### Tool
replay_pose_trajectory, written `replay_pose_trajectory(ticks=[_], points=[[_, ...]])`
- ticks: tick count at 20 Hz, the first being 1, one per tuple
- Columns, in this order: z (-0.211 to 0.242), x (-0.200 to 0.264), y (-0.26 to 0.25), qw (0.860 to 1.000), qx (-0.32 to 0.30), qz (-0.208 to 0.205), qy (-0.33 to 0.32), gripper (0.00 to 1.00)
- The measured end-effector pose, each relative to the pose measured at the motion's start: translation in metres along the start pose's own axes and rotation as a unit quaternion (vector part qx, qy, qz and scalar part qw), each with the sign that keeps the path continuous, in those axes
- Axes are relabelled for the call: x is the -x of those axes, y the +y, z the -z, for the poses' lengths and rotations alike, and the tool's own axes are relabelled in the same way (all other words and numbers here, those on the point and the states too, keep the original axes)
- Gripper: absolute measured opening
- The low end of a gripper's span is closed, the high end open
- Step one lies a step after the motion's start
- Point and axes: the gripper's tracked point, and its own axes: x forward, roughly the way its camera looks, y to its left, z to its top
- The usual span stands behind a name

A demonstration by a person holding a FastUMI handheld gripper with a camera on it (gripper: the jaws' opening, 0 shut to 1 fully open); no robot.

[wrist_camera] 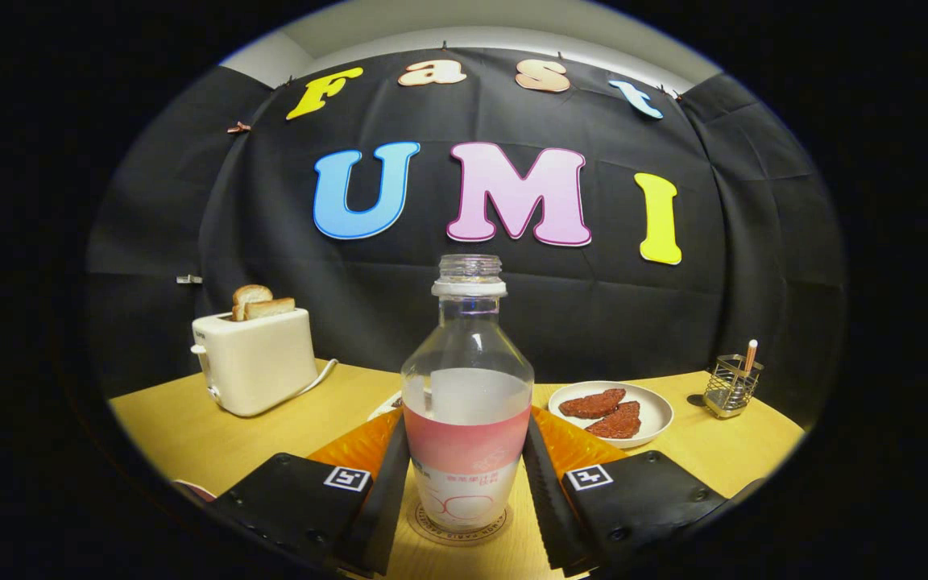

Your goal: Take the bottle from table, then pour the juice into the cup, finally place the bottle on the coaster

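Uncapped clear plastic bottle (467,403) stood upright on round printed coaster (432,528) between the gripper (464,475) fingers (both touching it), cream toaster (257,360) behind left, white plate (648,408) behind right, wire holder (733,385) beyond

Booth interior. A black cloth wall (593,306), creased and clipped along its top edge, closes the rear; a pale wall or ceiling band (464,28) shows above it, evenly lit. A light wooden table (190,435) spans the foreground. On it: a cream toaster (258,362) holding two bread slices (258,303), a white plate (657,411) bearing two dark reddish pieces (605,411), and a wire holder (731,385) near the cloth
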Motion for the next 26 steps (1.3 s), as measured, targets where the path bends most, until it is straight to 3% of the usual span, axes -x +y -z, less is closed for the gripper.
replay_pose_trajectory(ticks=[18, 20, 26], points=[[0.041, -0.012, 0.0, 0.999, -0.01, -0.006, 0.031, 0.79], [0.046, -0.011, -0.001, 0.999, -0.016, -0.009, 0.043, 0.99], [0.035, 0.011, -0.004, 0.999, 0.009, -0.011, 0.047, 0.98]])
